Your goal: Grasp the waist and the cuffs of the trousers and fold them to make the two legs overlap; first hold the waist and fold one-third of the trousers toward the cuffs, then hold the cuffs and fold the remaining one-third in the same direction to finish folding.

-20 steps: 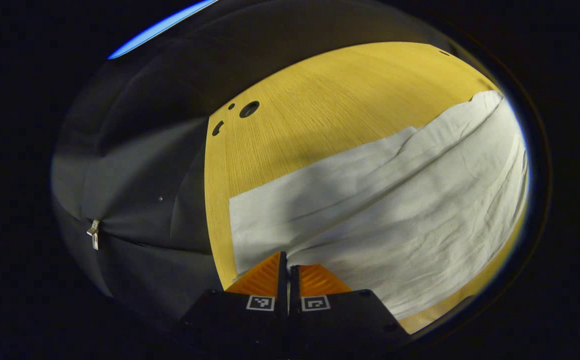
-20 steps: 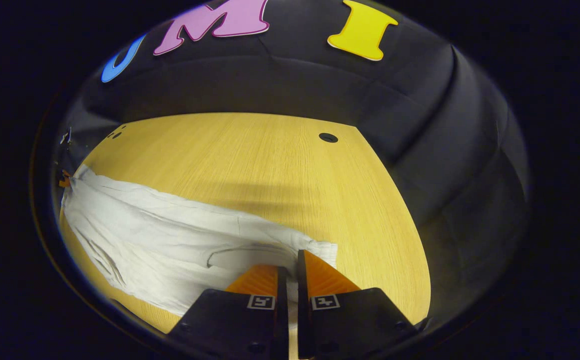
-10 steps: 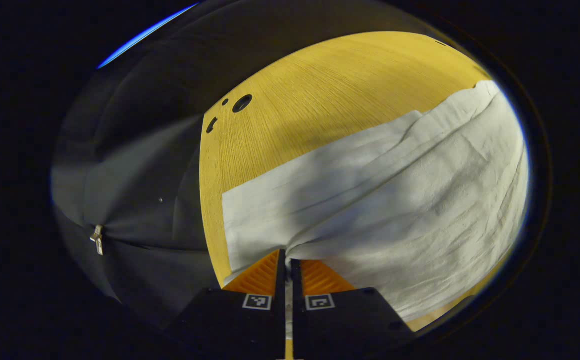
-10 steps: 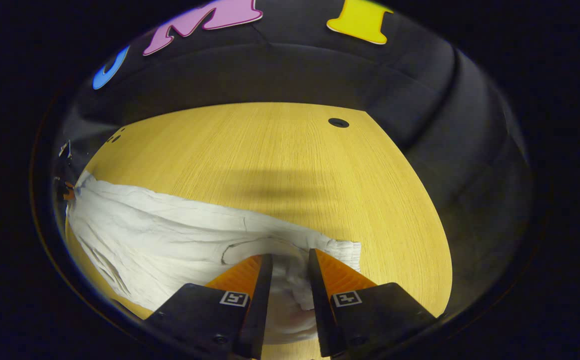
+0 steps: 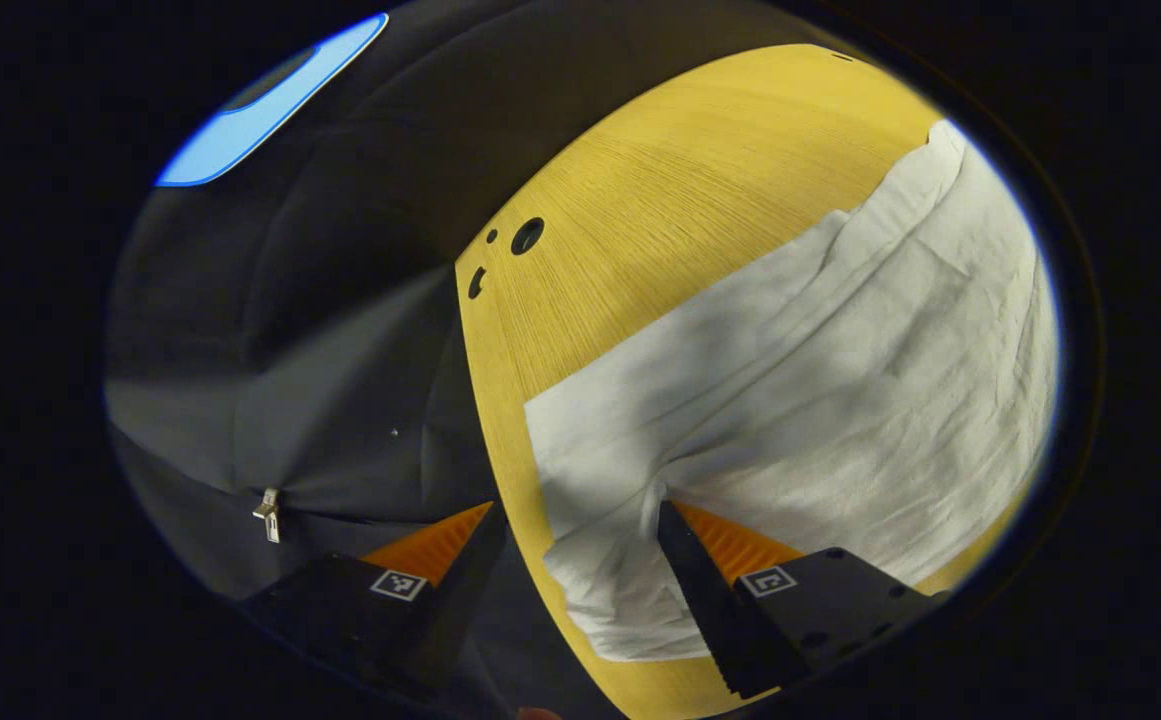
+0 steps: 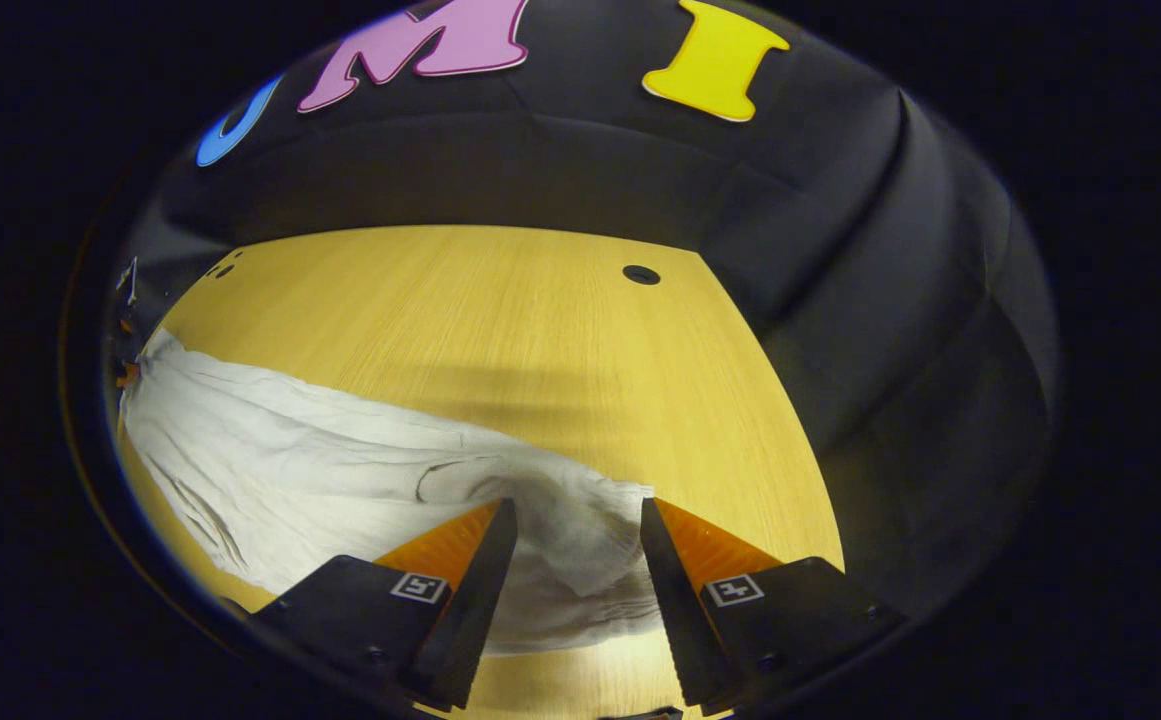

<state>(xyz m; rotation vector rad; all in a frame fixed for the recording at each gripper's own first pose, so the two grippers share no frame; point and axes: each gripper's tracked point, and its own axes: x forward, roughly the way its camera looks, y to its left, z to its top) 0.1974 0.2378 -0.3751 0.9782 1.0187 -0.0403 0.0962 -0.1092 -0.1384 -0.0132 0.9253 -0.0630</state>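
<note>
1. Left gripper: jaws spread wide, pinching nothing. It sits at the cuff end of the trousers, one finger over the cloth, the other out past the table edge over the dark booth wall.
2. Right gripper: jaws also spread, nothing held. The gathered waist lies between its fingers, untouched as far as I can tell.
3. Trousers lie flat and long across the wooden table, near its front edge, cuff at the left gripper, waist at the right one. Legs look already laid one over the other; the upper leg sits slightly off the lower, a strip of the lower one showing along the far side.
4. Judged stage: leg overlap is done, the thirds folds are not started.
5. Risks from here:
   - Regrasping one layer only at the waist means the lower leg stays behind and the stack shears.
   - The waist is bunched and elastic, so a shallow pinch may slip out mid-carry.
   - The cuff corner lies close to the table edge and could get dragged off, or the left finger may catch the edge on closing.
   - Existing layer offset gets worse with each fold if it isn't squared first.
   - Thin wrinkled cloth can trap creases inside the fold.
6. Containers: none visible, so nothing to report on contents. The dark holes in the table top look like plain cut-outs, probably empty, but they are too small to tell.
</note>
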